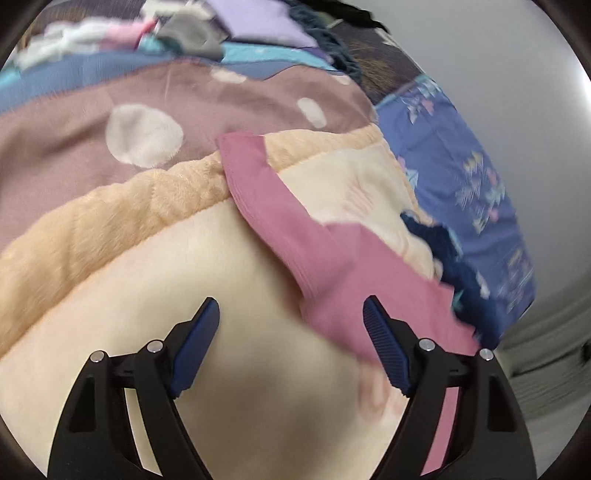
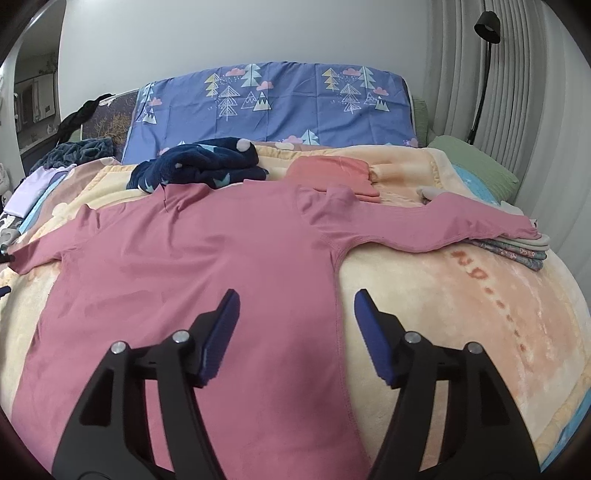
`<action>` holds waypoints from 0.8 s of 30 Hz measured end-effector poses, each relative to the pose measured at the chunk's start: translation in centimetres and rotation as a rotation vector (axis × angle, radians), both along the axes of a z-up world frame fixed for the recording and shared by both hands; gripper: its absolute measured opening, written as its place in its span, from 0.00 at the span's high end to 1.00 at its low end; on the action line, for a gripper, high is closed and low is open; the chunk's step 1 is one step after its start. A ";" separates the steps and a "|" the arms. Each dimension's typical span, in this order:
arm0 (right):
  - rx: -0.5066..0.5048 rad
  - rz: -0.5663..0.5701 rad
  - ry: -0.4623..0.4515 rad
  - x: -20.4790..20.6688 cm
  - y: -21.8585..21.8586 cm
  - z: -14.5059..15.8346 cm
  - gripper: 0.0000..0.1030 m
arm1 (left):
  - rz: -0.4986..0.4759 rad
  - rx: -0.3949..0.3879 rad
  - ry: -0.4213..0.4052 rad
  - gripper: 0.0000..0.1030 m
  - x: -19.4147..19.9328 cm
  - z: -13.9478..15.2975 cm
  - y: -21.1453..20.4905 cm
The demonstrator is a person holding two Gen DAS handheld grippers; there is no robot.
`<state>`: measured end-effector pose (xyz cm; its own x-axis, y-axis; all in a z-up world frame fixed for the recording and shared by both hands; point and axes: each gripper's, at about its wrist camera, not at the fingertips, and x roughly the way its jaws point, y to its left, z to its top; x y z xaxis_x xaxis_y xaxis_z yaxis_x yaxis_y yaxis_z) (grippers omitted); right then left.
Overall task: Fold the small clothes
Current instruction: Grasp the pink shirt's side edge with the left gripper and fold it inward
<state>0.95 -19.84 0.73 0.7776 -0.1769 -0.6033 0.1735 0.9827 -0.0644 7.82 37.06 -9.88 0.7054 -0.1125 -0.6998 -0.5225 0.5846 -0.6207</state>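
Note:
A pink long-sleeved shirt [image 2: 192, 266] lies spread flat on the cream blanket [image 2: 443, 295], both sleeves out to the sides. My right gripper [image 2: 293, 308] is open and empty, hovering over the shirt's right side seam near the hem. In the left wrist view the shirt's left sleeve [image 1: 295, 229] runs diagonally across the blanket [image 1: 147, 295]. My left gripper [image 1: 291, 314] is open and empty, just above the sleeve near the armpit; its right finger overlaps the pink cloth.
A navy patterned garment [image 2: 199, 166] and a folded coral garment [image 2: 340, 173] lie beyond the collar. A stack of folded clothes [image 2: 517, 251] sits under the right cuff. A blue tree-print pillow [image 2: 273, 99] stands at the headboard. More clothes [image 1: 184, 29] are piled at the bed's far side.

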 end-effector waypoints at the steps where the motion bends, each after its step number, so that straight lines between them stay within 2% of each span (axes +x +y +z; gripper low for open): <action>1: 0.000 -0.002 0.004 0.1 0.0 -0.1 0.33 | 0.023 -0.047 0.002 0.23 0.9 -0.6 0.9; 2: 0.000 -0.006 0.007 0.2 0.1 -0.1 0.33 | 0.037 -0.070 0.001 0.30 1.6 -0.9 1.5; 3: -0.001 -0.006 0.009 0.3 0.1 -0.2 0.32 | 0.055 -0.072 0.004 0.55 2.3 -1.0 2.1; 4: -0.004 -0.005 0.011 0.3 0.1 -0.2 0.32 | 0.061 -0.083 -0.003 0.71 3.2 -1.1 2.6; 5: -0.008 -0.003 0.012 0.4 0.1 -0.2 0.31 | 0.051 -0.109 -0.018 0.95 3.8 -1.1 2.7; 6: -0.015 -0.002 0.009 0.4 0.1 -0.2 0.29 | 0.059 -0.121 -0.025 0.94 4.2 -0.8 2.6; 7: -0.021 -0.003 0.006 0.4 0.0 -0.3 0.28 | 0.075 -0.084 -0.038 0.95 4.8 0.6 1.8; 9: -0.035 -0.011 -0.001 0.6 -0.2 -0.4 0.27 | 0.030 0.024 -0.083 0.94 5.7 3.9 -0.8; 12: -0.019 -0.030 0.003 1.1 -1.0 -0.8 0.27 | -0.181 0.161 -0.199 0.94 8.1 10.1 -9.2; 13: -0.005 -0.037 0.001 1.2 -1.4 -0.9 0.27 | -0.273 0.222 -0.245 0.94 8.5 12.3 -13.4; 16: 0.033 -0.060 -0.010 1.1 -2.4 -1.0 0.27 | -0.529 0.386 -0.347 0.93 8.8 15.4 -25.0; 19: 0.033 -0.085 -0.001 0.7 -3.7 -1.3 0.27 | -0.784 0.463 -0.360 0.89 8.2 13.8 -35.0; 20: 0.033 -0.091 0.004 0.5 -4.0 -1.4 0.27 | -0.846 0.486 -0.343 0.83 7.9 12.5 -37.5; 21: 0.037 -0.100 0.010 0.4 -4.6 -1.5 0.27 | -0.902 0.526 -0.313 0.70 7.6 10.7 -40.0; 24: 0.045 -0.118 0.021 -0.1 -6.0 -1.7 0.27 | -0.992 0.603 -0.234 0.66 6.9 6.2 -43.0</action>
